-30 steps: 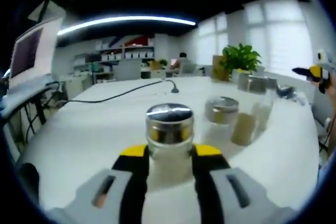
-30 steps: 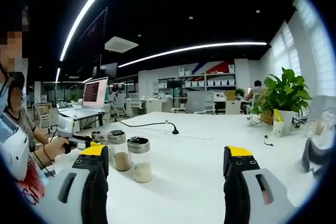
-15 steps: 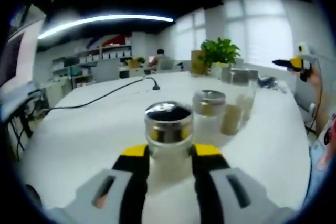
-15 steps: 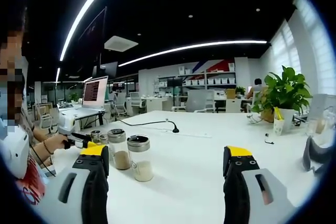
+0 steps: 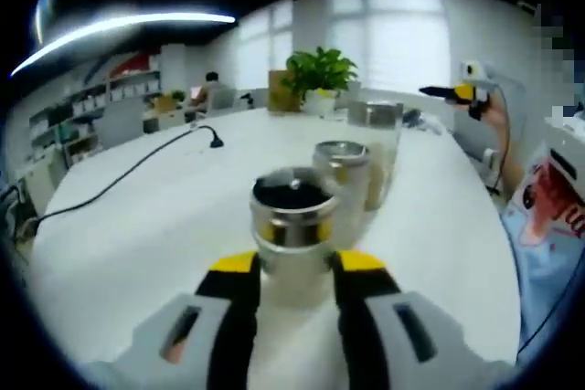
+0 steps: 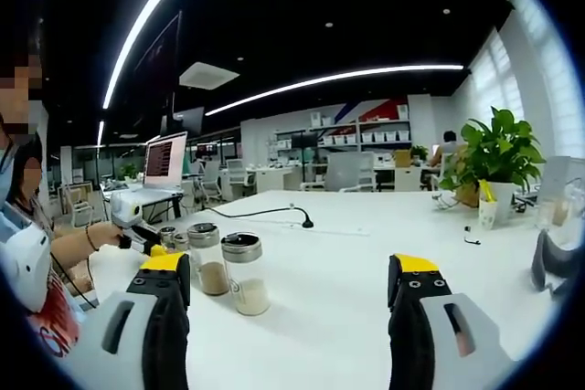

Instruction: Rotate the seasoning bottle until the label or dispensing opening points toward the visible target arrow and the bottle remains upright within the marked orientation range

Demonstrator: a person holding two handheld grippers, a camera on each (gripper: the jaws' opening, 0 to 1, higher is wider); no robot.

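Observation:
A glass seasoning bottle (image 5: 292, 226) with a shiny metal cap stands upright on the white table (image 5: 128, 235). My left gripper (image 5: 292, 268) is shut on its lower body, one yellow-tipped jaw on each side. In the right gripper view the same bottle (image 6: 168, 237) is small at the far left, with a hand holding the left gripper (image 6: 137, 231) on it. My right gripper (image 6: 292, 271) hangs open above the table (image 6: 347, 253), nothing between its jaws. The right gripper (image 5: 464, 90) also appears far off in the left gripper view.
Two more capped bottles (image 5: 342, 175) (image 5: 377, 139) stand just behind the held one, seen also as bottles (image 6: 244, 272) (image 6: 205, 258). A black cable (image 5: 137, 166) crosses the table. A potted plant (image 5: 316, 72) and a laptop (image 6: 165, 161) sit further back. A person's torso (image 5: 548, 226) is at the right.
The left gripper view has swung round: plant and windows slid left while the held bottle stayed between the jaws, its cap top now showing more. The right gripper stayed open and still.

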